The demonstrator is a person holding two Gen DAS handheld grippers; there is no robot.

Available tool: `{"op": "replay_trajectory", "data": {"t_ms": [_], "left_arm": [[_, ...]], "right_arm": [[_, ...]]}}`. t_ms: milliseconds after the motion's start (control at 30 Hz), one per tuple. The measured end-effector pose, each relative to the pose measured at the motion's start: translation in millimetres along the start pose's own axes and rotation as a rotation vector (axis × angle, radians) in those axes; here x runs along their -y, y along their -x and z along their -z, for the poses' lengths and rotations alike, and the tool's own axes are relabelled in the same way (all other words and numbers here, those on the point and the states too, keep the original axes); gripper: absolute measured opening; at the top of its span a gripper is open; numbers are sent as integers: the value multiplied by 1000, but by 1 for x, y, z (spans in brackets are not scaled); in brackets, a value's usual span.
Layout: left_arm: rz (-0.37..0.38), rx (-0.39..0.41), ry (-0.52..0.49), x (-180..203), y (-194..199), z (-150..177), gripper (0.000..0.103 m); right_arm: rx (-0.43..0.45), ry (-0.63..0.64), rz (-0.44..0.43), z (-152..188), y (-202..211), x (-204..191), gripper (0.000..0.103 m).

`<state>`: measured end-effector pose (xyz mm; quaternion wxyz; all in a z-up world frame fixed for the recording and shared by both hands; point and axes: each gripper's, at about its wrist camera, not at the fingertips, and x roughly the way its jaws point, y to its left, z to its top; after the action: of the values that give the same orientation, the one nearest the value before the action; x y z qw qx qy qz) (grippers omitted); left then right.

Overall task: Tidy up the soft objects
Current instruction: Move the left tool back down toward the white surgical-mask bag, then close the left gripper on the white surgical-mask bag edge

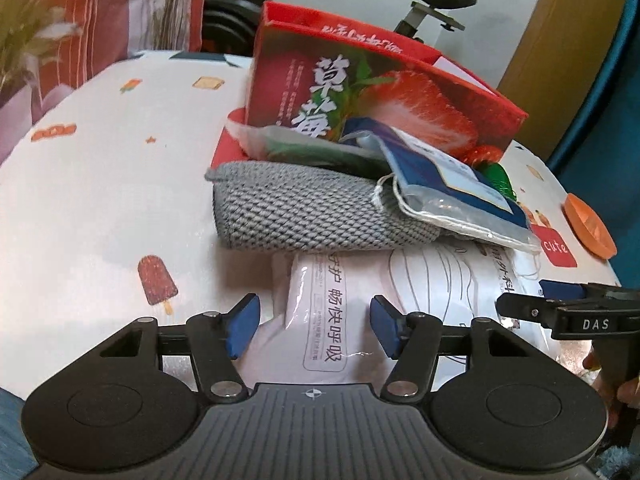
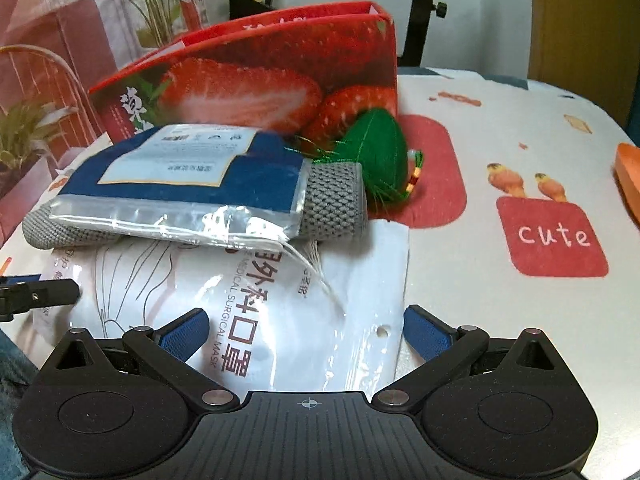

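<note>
A flat white plastic pack of surgical masks (image 2: 280,320) lies near the front edge of the table (image 1: 100,200), which wears a white cloth printed with ice lollies and a red "cute" patch. Across the pack's far end rests a folded grey knitted cloth (image 1: 296,212), and on top of that, tilted, sits a blue and clear zip bag with a white label (image 2: 192,184). Behind the heap stands a red cardboard box printed with strawberries (image 1: 384,92), open at the top, and a green tasselled ornament (image 2: 378,152) leans at its foot, just beside the grey cloth. An orange disc (image 1: 588,224) lies at the table's right edge.

The left gripper (image 1: 312,330) stands low over the left end of the mask pack, its blue pads either side of the plastic and partly apart, not pressing on it. The right gripper (image 2: 306,332) straddles the pack's right end with its jaws spread wide, the pads clear of the pack.
</note>
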<state>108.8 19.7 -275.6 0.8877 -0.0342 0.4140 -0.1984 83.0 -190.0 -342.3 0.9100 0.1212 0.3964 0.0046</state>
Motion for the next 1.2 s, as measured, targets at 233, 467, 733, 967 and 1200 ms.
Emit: {"op": "replay_trajectory", "data": {"t_ms": [233, 467, 733, 967, 1200], "left_arm": [[20, -13, 18, -2, -4, 3, 63], [18, -24, -19, 4, -7, 3, 70], [54, -133, 32, -3, -18, -24, 69], [43, -135, -4, 1, -29, -39, 63], [25, -96, -48, 17, -31, -26, 64]], "right_arm": [[0, 13, -19, 0, 0, -2, 103], [-4, 42, -43, 0, -1, -8, 103], [-3, 59, -53, 2, -1, -12, 103], [-2, 63, -53, 2, -2, -11, 103], [1, 55, -68, 1, -1, -10, 101]]}}
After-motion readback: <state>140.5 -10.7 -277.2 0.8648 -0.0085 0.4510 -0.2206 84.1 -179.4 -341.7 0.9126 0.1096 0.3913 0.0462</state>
